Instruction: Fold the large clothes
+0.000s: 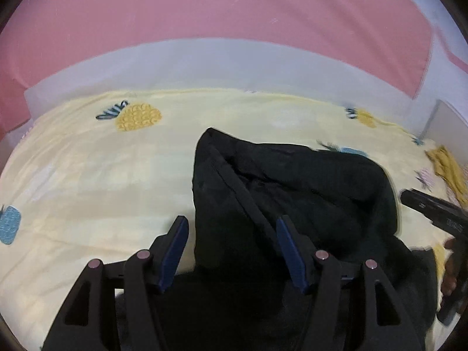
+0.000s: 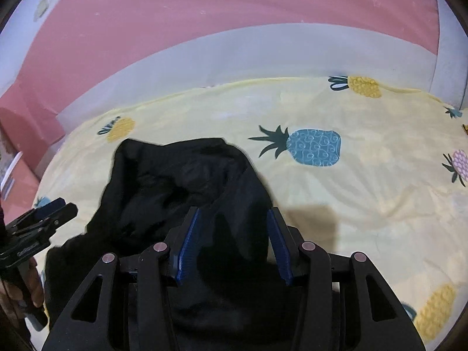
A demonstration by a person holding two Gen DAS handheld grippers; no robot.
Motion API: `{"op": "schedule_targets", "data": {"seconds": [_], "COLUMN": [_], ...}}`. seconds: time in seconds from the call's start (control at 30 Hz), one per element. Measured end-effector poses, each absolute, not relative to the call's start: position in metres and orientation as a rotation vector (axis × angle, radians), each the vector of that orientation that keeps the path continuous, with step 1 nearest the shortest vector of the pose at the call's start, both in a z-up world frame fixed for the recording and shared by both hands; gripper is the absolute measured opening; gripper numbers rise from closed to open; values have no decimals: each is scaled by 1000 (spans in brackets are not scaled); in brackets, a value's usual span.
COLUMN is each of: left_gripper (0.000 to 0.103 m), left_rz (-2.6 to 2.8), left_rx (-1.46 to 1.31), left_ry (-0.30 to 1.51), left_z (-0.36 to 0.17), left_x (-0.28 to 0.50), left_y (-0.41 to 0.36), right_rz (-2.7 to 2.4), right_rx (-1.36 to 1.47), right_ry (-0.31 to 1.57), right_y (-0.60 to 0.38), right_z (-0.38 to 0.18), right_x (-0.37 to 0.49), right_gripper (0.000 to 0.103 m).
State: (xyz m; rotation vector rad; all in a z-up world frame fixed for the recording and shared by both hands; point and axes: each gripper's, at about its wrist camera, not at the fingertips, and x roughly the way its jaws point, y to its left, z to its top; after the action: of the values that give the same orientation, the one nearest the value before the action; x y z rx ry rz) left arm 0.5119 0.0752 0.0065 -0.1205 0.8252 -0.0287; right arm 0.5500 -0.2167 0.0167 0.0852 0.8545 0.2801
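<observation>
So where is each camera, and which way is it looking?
Left wrist view: sits on the left tool, looking forward over the black garment on the pineapple sheet; its open blue pads show, and the right tool at the right edge.
Right wrist view: sits on the right tool, facing the same garment; the left tool and a hand show at left.
Shared: garment, sheet, pink wall.

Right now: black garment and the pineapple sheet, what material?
Black garment: matte, limp woven or knit cloth, soft rumpled folds; fibre unclear. Pineapple sheet: thin printed fabric, likely cotton or a blend, fine creases, no sheen.
</observation>
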Motion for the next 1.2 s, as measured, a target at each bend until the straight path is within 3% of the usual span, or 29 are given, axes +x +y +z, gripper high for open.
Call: {"op": "schedule_targets", "data": {"seconds": [0.2,0.23,0.27,0.3,0.33,0.37,0.8,0.97,1.2], "left_gripper": [61,54,31,9,7,4,3,3,3], "left_rz": [-12,-23,-33,-39,-49,-46,-166,-185,-150], "left_rx": [-147,-150,-145,-133,-123,-99,-184,-198,-232], "left_ry": [879,885,895,908,905,874,588,569,627], "left_z": [-25,-28,-32,-35,-35,-32,59,54,25], "left_x": [559,560,562,561,559,551,396,332,268], "left_y": [80,79,78,75,73,70,82,87,101], "right_rz": [263,255,256,261,286,293,445,471,465], "right_rx": [39,39,46,52,54,47,61,110,172], "right_ry": [930,948,959,959,942,923,661,674,835], "right_y": [-208,-208,-209,-210,-208,-207,-216,-233,-246], "right_z": [-12,-16,-19,-18,-14,-9,81,66,9], "right_x": [593,599,602,601,595,591,428,379,345], "right_gripper": [47,47,47,25,12,11,8,8,9]}}
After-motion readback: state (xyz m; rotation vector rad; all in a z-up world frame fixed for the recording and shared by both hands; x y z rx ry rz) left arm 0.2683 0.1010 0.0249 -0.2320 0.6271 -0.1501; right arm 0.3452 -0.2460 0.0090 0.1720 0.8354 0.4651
